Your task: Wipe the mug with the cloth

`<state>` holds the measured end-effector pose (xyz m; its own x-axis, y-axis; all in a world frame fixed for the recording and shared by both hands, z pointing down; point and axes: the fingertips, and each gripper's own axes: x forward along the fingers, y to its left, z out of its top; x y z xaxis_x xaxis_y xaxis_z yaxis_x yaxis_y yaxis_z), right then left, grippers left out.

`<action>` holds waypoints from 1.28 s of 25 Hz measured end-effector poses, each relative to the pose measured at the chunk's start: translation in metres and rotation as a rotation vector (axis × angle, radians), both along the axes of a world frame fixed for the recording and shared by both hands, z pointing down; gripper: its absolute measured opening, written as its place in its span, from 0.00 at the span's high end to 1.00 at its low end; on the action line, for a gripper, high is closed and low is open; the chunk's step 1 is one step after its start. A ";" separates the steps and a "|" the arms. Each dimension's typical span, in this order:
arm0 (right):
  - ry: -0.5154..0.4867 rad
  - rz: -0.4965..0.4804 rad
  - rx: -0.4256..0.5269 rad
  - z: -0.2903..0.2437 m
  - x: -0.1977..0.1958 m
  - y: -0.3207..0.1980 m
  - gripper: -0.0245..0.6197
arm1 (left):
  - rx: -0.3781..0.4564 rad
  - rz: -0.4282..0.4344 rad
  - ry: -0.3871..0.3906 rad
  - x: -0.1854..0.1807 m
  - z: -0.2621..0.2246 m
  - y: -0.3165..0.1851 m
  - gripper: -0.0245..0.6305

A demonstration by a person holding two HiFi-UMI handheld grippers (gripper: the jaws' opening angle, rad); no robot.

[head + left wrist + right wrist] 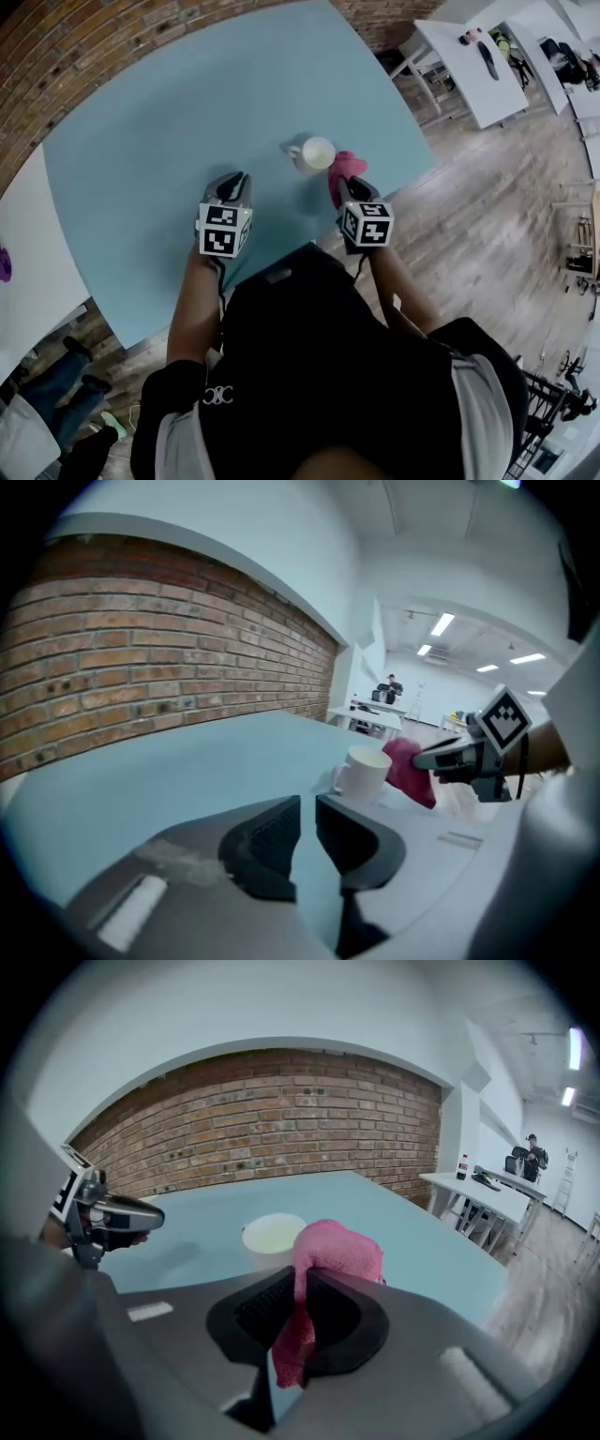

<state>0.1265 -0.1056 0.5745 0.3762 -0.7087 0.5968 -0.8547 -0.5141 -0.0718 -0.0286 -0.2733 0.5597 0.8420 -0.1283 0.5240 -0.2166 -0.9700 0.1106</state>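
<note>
The mug [317, 153] stands upright on the blue table [169, 141], your right gripper [347, 185] pinching the pink cloth [345, 166] just right of it, ready to wipe, while your left gripper [236, 178], empty with only a slit between its jaws, waits left of it, likely to steady it.

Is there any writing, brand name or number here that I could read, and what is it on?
No readable words or numbers anywhere.
Marker cubes: black-and-white square patterns, not letters.
Shirt emblem: white, too small to read.
Mug and cloth: no print visible.
</note>
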 end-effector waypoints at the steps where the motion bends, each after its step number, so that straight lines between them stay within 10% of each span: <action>1: -0.006 -0.008 -0.009 0.002 0.000 0.002 0.90 | 0.012 0.054 0.004 0.012 0.003 0.011 0.86; 10: 0.015 -0.145 -0.041 0.013 0.003 -0.016 0.90 | 0.196 0.346 -0.077 0.108 0.054 0.038 0.70; 32: -0.128 -0.199 0.119 -0.013 -0.001 -0.034 0.90 | 0.256 0.310 -0.154 0.122 0.056 0.034 0.89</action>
<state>0.1260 -0.1393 0.5614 0.1491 -0.8291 0.5388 -0.9182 -0.3183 -0.2357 0.0936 -0.2397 0.6161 0.7758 -0.0241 0.6305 0.0940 -0.9837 -0.1533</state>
